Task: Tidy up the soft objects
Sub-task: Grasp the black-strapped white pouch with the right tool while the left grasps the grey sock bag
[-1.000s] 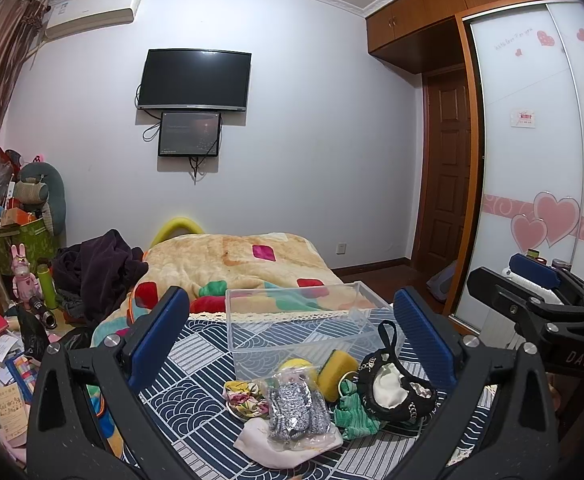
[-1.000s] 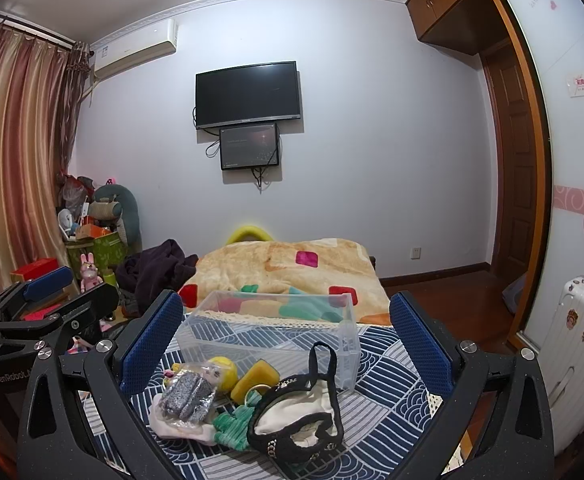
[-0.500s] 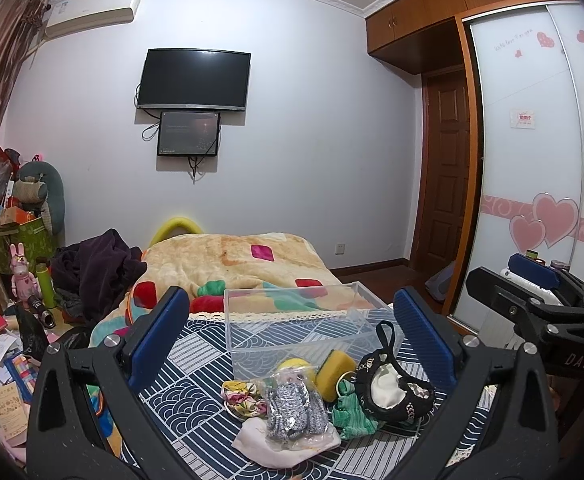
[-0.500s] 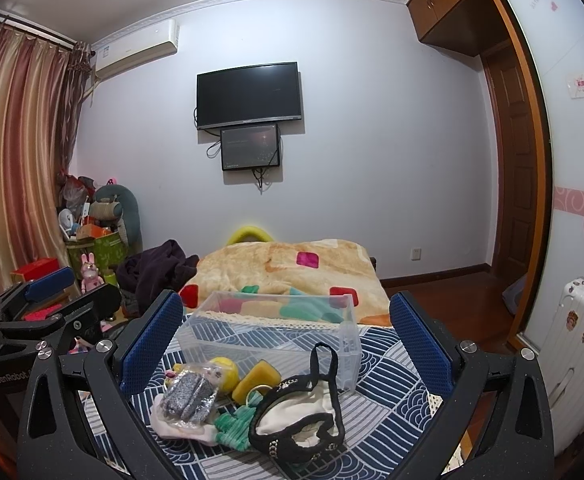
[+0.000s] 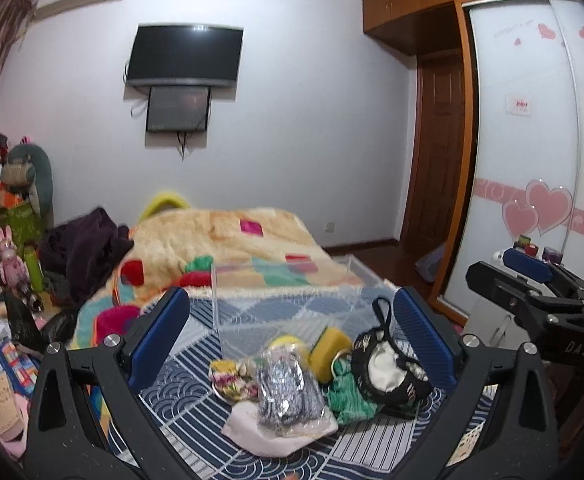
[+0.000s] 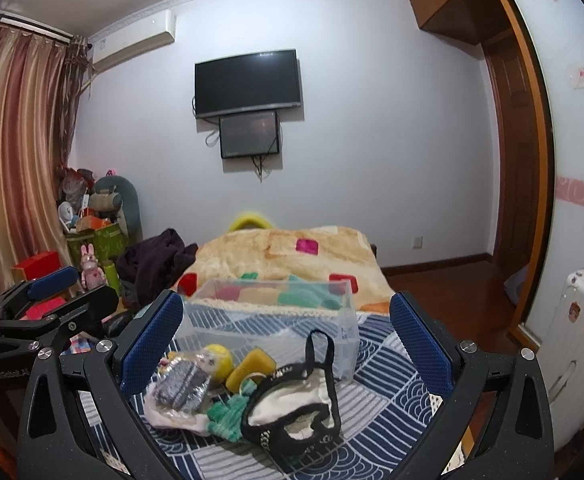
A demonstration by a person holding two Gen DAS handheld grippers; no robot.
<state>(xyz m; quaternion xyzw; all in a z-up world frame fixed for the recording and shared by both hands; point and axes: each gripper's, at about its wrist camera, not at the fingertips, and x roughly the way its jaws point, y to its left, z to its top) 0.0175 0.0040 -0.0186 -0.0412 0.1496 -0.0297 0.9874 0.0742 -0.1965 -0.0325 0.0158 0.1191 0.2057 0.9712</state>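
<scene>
A pile of soft things lies on a blue patterned cloth (image 5: pixel 179 412) in front of a clear plastic box (image 5: pixel 287 304): a bag of silver scrubbers (image 5: pixel 287 384), a floral cloth (image 5: pixel 231 376), a white cloth (image 5: pixel 263 434), a yellow sponge (image 5: pixel 328 348), a green cloth (image 5: pixel 348 398) and a black-and-white bra (image 5: pixel 388 372). My left gripper (image 5: pixel 292 340) is open and empty, above the pile. My right gripper (image 6: pixel 285 344) is open and empty, with the bra (image 6: pixel 292 404) and box (image 6: pixel 275 316) between its fingers.
A bed with an orange patterned blanket (image 6: pixel 292 256) lies behind the box. Dark clothes (image 5: pixel 83 248) and clutter with toys (image 5: pixel 11 216) are at the left. A wardrobe with heart stickers (image 5: pixel 532 160) and a white suitcase (image 6: pixel 572 344) stand at the right.
Both grippers have moved forward and down a little toward the pile, which now looks larger and nearer. Both stay open and empty.
</scene>
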